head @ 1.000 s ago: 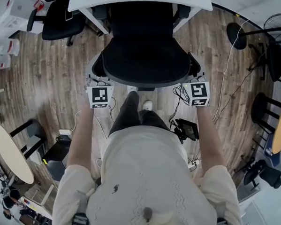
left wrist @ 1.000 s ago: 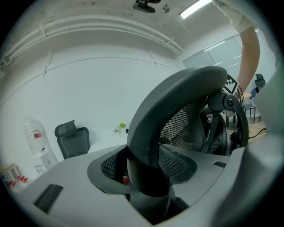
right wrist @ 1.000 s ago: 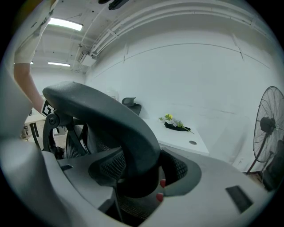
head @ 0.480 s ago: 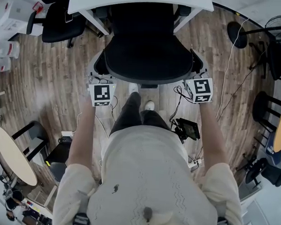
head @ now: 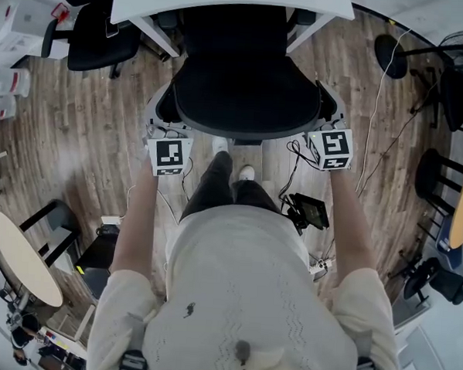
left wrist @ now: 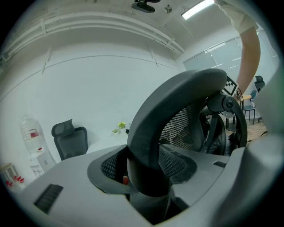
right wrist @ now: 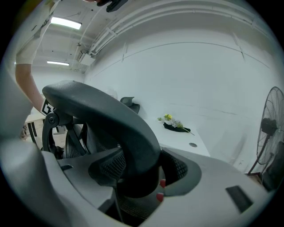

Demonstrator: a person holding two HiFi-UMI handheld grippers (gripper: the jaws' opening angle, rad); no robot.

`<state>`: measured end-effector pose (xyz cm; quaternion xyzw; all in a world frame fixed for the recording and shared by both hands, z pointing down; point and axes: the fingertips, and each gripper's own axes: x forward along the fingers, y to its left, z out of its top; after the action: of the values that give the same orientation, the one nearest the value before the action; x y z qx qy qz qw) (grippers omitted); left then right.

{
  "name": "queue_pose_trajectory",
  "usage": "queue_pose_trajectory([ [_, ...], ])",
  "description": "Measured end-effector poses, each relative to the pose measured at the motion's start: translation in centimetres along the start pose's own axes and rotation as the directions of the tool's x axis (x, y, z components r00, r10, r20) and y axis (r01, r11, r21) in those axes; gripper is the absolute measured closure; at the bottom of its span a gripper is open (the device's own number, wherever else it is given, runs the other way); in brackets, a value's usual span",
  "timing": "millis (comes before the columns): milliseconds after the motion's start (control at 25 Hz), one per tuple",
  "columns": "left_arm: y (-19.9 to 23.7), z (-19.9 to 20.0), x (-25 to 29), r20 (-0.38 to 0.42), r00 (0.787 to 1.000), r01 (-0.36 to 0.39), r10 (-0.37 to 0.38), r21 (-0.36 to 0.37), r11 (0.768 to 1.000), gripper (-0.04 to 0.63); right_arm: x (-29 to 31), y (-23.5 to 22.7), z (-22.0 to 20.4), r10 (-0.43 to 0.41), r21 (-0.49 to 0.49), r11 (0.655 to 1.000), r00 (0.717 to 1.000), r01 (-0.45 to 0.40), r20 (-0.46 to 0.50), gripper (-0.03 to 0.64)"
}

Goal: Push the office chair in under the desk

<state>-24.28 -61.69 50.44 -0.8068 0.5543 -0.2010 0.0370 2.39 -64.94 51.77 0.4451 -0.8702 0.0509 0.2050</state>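
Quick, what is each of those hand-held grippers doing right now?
Left hand-held gripper: closed on the office chair's backrest rim.
Right hand-held gripper: closed on the same rim, at its other side.

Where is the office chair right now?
In the head view the office chair stands top centre, ahead of the person, its front under the edge of the white desk, with the left gripper and right gripper clamped on its backrest's sides.

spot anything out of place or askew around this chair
Nothing spilled or broken. The chair sits square to the desk, left gripper and right gripper clamped on its back rim. One oddity: a black device lies on the floor near the person's shoe, possibly a trip hazard.
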Motion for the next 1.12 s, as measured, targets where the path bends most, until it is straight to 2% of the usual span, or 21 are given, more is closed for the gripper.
queue_pose_trajectory([
  [680, -0.5, 0.2, 1.3, -0.013, 1.0, -0.014, 0.014, 0.002, 1.0, 0.351, 0.7, -1.5, -0.2, 0.002, -0.021, 1.0, 1.0, -0.002, 0.003, 0.359],
  [1120, -1.3, 0.3, 0.3, -0.006, 1.0, -0.03, 0.03, 0.016, 0.999, 0.351, -0.5, -1.0, -0.6, 0.005, -0.015, 1.0, 1.0, -0.005, 0.009, 0.357],
])
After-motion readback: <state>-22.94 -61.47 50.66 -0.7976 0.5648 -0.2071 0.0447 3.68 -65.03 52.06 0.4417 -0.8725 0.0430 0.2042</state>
